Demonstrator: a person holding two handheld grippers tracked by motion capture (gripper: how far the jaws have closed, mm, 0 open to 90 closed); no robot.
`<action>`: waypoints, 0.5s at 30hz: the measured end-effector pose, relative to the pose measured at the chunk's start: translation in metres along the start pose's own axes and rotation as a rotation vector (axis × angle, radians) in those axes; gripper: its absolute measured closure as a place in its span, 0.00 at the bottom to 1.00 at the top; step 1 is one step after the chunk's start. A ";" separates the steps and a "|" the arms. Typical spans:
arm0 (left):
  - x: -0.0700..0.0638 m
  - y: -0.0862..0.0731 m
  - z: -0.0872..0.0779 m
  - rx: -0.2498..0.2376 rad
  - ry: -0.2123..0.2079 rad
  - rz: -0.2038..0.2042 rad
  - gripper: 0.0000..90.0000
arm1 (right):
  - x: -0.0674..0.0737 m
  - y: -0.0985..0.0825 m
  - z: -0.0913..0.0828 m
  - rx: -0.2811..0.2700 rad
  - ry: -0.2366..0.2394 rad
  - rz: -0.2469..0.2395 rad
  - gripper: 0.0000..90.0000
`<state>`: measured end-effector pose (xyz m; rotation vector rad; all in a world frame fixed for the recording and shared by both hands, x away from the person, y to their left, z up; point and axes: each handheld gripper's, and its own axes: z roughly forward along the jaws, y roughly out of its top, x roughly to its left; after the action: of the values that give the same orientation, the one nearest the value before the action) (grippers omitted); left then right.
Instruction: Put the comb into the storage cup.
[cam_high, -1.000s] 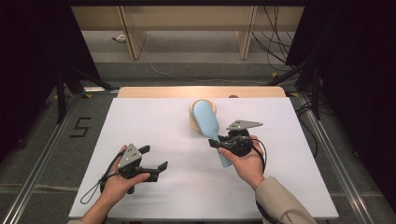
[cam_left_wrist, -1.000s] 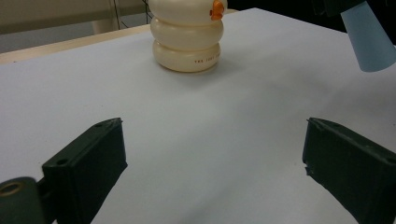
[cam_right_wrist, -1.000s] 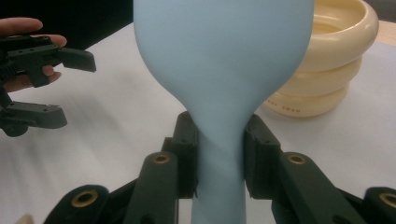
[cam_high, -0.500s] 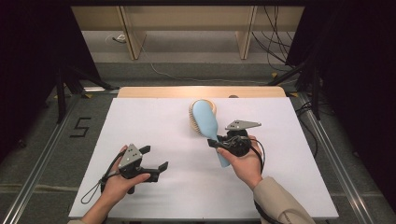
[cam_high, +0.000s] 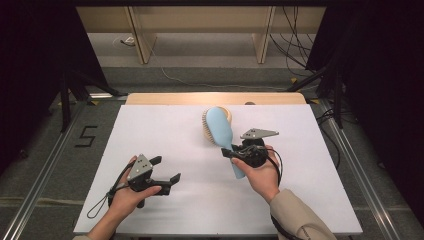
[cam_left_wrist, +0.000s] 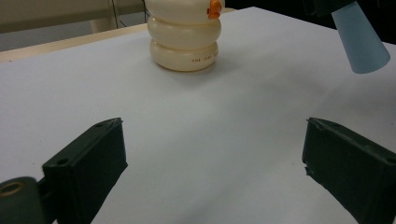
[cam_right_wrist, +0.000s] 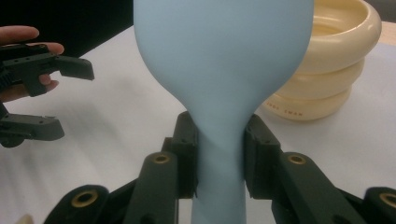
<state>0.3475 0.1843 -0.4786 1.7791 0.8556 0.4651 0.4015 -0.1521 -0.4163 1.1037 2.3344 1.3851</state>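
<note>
Left gripper (cam_high: 167, 170) sits low at the near-left of the white table (cam_high: 165, 130), held in the person's left hand (cam_high: 127, 192). Jaws spread wide, nothing between them, just bare tabletop in the gap as seen from the left gripper view (cam_left_wrist: 212, 158). It points across the table toward the right. Black cable loops off its back toward the near edge.

Centre, far side: cream ribbed bowl-like piece (cam_high: 206, 125), three stacked rounded rings, standing on the table near the wooden back edge. In the left gripper view (cam_left_wrist: 185, 39) it has a small orange bit at the top and tiny printed text on the lowest ring. Can't read the text.

Light blue brush (cam_high: 220, 131): wide oval head overlaps the cream piece in the high view, narrow handle runs back toward the person. Can't tell if the head touches the cream piece or sits above it. Handle tip shows at top right of the left gripper view (cam_left_wrist: 362, 44), off the table.

Right gripper (cam_high: 231, 152), in the right hand (cam_high: 262, 175): clamped on the brush's neck, pads pressing both sides where it narrows, clear in the right gripper view (cam_right_wrist: 219, 158). Grey triangular plate on top of it. Beige sleeve (cam_high: 300, 220) at the bottom right.
</note>
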 end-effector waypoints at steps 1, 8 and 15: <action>0.000 0.000 0.000 0.000 0.000 0.000 0.06 | 0.000 0.000 0.000 -0.002 -0.002 0.001 0.78; -0.002 0.001 0.001 -0.002 -0.004 -0.002 0.06 | 0.001 0.001 0.001 -0.006 -0.004 0.000 0.78; -0.005 0.002 0.002 -0.001 -0.013 0.001 0.07 | 0.002 0.001 0.002 -0.003 -0.004 0.002 0.78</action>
<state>0.3455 0.1790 -0.4772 1.7794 0.8453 0.4544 0.4021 -0.1492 -0.4166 1.1074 2.3283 1.3854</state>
